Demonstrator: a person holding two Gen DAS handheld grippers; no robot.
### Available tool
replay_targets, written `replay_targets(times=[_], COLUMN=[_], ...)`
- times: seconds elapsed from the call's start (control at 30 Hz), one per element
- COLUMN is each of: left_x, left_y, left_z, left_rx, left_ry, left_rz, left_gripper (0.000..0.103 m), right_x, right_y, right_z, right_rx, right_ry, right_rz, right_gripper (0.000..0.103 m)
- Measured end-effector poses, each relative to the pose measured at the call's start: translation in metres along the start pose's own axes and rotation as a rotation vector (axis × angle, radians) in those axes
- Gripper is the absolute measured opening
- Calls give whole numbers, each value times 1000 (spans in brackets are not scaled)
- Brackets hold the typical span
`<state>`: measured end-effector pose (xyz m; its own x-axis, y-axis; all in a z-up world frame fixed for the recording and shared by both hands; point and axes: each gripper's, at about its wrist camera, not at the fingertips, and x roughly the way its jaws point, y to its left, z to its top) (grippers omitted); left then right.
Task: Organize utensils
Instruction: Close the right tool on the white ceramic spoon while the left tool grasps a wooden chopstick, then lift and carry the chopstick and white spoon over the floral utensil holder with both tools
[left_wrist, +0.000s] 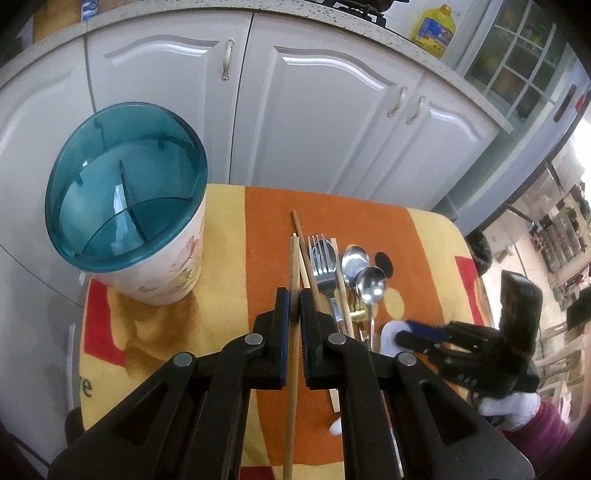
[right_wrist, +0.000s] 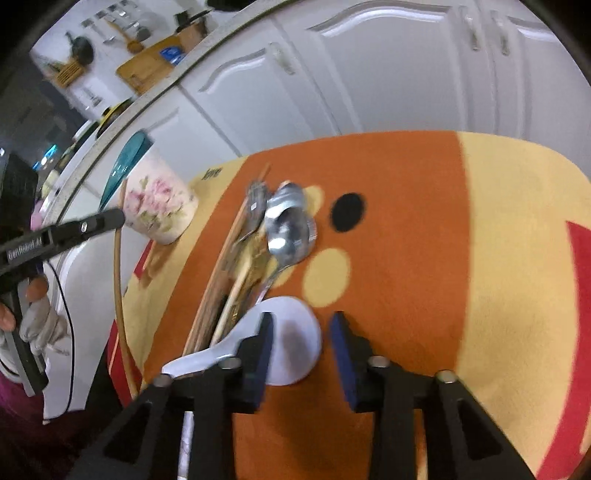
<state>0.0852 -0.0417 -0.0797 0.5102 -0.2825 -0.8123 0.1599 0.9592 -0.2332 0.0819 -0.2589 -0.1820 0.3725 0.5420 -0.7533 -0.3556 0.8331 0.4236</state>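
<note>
One chopstick (left_wrist: 294, 291) is clamped in left gripper (left_wrist: 294, 306), right of empty holder (left_wrist: 125, 184). Right gripper (right_wrist: 301, 325), jaws apart, hovers over white spoon (right_wrist: 291, 339); remaining utensils (left_wrist: 340, 273) lie unsorted further right of holder.

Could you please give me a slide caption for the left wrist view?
Left gripper shut on a chopstick, utensil holder at left.

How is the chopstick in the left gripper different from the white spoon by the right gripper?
The chopstick is thin, straight and wooden; the white spoon is broad, with a round bowl. The chopstick is clamped in the left gripper; the spoon lies on the cloth, the right gripper open over it.
</note>
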Motion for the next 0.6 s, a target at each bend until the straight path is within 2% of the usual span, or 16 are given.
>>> replay_targets(times=[0.03, 0.17, 0.27, 0.6], left_x=[0, -3, -8, -46], left_y=[-1, 0, 1, 6], left_z=[0, 0, 0, 6], left_rx=[0, 0, -3, -29], left_ry=[0, -3, -13, -75], left_rz=[-1, 0, -9, -70], left_gripper=[4, 4, 4, 4], right_x=[2, -8, -29, -81], right_y=[3, 4, 9, 57], right_z=[-1, -4, 0, 33], right_rx=[-12, 18, 28, -96], right_ry=[9, -20, -73, -208], right_rz=[-3, 10, 23, 20], right_gripper=[10, 4, 2, 2])
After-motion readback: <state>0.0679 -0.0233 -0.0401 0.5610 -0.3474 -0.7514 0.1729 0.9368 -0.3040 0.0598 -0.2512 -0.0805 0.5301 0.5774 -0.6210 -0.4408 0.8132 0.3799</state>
